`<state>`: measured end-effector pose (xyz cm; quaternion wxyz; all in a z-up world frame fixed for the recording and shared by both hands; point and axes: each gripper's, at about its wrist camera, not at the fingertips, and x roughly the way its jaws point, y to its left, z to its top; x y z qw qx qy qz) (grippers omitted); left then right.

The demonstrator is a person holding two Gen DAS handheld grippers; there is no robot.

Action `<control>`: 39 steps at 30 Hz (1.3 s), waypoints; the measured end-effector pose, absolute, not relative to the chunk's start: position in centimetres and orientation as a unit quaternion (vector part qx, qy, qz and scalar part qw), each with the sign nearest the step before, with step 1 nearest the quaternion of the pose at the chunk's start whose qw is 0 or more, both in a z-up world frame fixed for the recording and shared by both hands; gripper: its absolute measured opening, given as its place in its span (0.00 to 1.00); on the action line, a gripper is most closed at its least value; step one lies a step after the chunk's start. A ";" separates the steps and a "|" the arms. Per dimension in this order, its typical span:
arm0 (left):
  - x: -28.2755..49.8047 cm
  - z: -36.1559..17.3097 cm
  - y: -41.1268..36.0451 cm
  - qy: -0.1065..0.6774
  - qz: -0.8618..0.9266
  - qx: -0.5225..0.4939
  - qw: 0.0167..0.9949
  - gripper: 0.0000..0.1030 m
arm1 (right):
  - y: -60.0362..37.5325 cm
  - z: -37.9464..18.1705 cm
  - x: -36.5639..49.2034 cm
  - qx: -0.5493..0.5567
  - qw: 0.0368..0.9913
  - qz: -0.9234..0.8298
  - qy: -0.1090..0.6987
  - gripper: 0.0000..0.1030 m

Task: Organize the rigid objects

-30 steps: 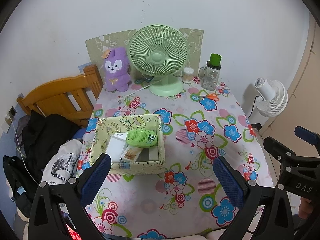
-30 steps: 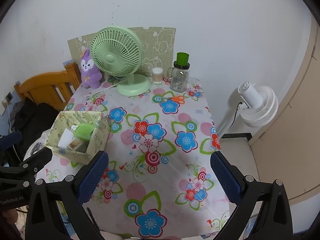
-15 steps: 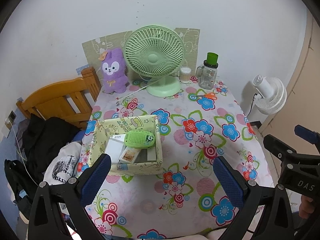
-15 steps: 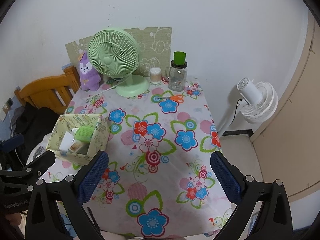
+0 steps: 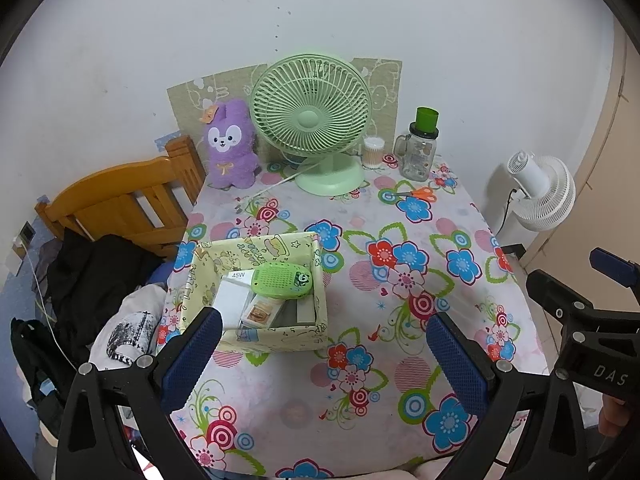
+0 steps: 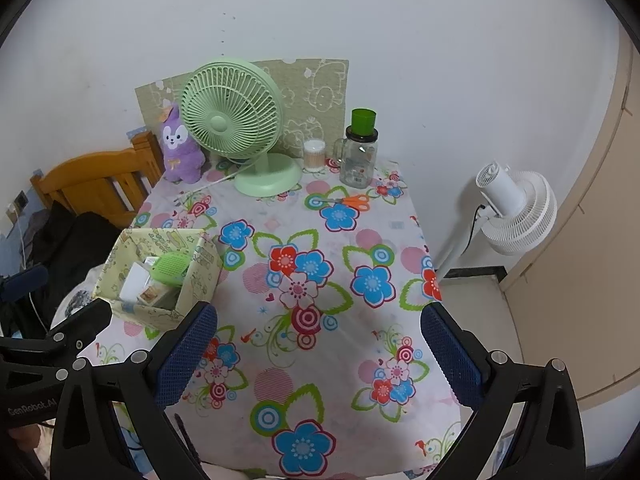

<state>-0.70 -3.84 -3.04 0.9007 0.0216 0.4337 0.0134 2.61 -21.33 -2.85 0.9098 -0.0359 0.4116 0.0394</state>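
A pale yellow patterned box (image 5: 276,338) (image 6: 200,276) sits at the left of the floral table. Inside it lie a green oval device (image 5: 282,281) (image 6: 170,268), a white box (image 5: 232,304) and small cards. My left gripper (image 5: 322,354) hovers open above the table's front edge, the box just beyond its left finger. My right gripper (image 6: 316,354) also stands open and empty over the front middle of the table. Orange-handled scissors (image 5: 418,193) (image 6: 350,201) lie at the back right.
At the back stand a green desk fan (image 5: 312,120) (image 6: 236,124), a purple plush rabbit (image 5: 230,144), a cotton swab jar (image 6: 314,155) and a glass jar with a green cup (image 6: 360,148). A wooden chair (image 5: 120,204) with clothes is left; a white floor fan (image 6: 516,212) right.
Both grippers have drawn back and up slightly, so the table and its objects look a little farther away. Nothing on the table has moved.
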 end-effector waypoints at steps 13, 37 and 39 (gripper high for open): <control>-0.7 -2.9 -3.7 0.433 0.013 0.022 0.901 1.00 | -21.3 -2.7 2.6 -0.038 0.910 0.042 0.410 1.00; -0.5 -2.8 -3.7 0.430 0.013 0.024 0.902 1.00 | -21.1 -2.6 2.8 -0.041 0.910 0.044 0.410 1.00; -0.4 -2.8 -3.7 0.430 0.012 0.025 0.903 1.00 | -21.1 -2.6 2.9 -0.040 0.910 0.044 0.410 1.00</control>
